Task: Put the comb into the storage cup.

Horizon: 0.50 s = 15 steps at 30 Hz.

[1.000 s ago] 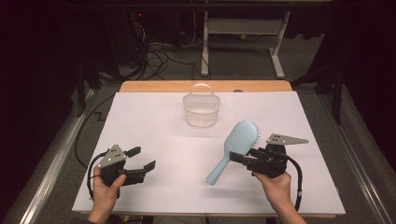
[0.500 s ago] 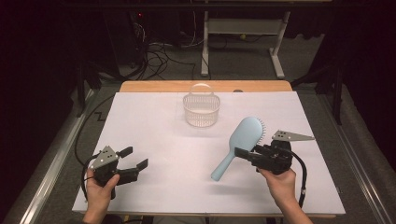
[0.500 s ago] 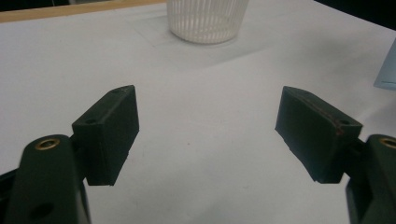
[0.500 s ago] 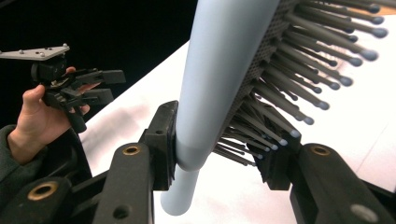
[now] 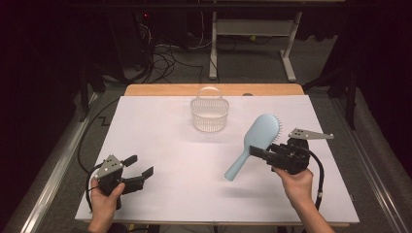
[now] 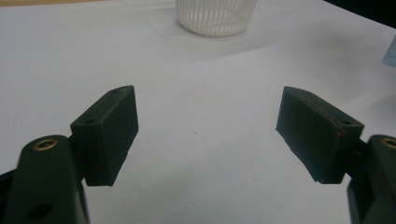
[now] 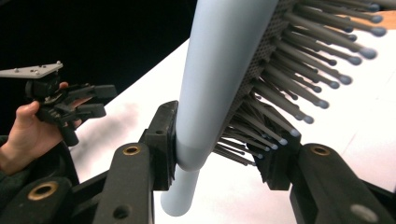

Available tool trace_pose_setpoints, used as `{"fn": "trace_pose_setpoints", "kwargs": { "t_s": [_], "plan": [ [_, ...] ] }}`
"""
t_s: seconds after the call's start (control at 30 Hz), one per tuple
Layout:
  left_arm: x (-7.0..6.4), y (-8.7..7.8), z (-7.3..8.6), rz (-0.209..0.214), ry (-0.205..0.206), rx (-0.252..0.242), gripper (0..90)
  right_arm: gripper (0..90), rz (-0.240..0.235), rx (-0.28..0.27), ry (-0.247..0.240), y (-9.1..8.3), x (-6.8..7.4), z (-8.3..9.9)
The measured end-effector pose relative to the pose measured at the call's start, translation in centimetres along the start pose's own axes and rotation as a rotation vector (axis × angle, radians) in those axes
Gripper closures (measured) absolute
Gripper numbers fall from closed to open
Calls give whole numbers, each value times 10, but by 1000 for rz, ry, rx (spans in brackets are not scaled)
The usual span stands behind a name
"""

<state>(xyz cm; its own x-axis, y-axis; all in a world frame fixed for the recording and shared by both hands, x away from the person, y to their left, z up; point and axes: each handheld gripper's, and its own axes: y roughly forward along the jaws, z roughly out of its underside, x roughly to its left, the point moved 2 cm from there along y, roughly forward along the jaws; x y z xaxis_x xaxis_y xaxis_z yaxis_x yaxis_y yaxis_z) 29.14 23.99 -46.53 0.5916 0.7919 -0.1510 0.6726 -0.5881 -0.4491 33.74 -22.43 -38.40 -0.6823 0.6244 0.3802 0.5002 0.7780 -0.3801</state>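
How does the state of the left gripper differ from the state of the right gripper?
The left gripper is open with nothing between its jaws; the right gripper is shut on the blue hairbrush. The left gripper sits low near the table's front edge; the right gripper holds its brush lifted off the surface. Both are black and hand-held.

No text, label, brand, number or sign is legible anywhere.

Hairbrush head and basket top cut off
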Motion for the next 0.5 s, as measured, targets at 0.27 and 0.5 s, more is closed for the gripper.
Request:
{"fn": "trace_pose_setpoints", "kwargs": {
  "t_s": [0.27,0.5],
  "plan": [
    [-1,4,1,-6,9,11,218,563,15,0,-5,1,-3,-13],
    [-2,5,2,-13,7,8,216,563,26,2,-14,2,-6,-23]
  ]
}}
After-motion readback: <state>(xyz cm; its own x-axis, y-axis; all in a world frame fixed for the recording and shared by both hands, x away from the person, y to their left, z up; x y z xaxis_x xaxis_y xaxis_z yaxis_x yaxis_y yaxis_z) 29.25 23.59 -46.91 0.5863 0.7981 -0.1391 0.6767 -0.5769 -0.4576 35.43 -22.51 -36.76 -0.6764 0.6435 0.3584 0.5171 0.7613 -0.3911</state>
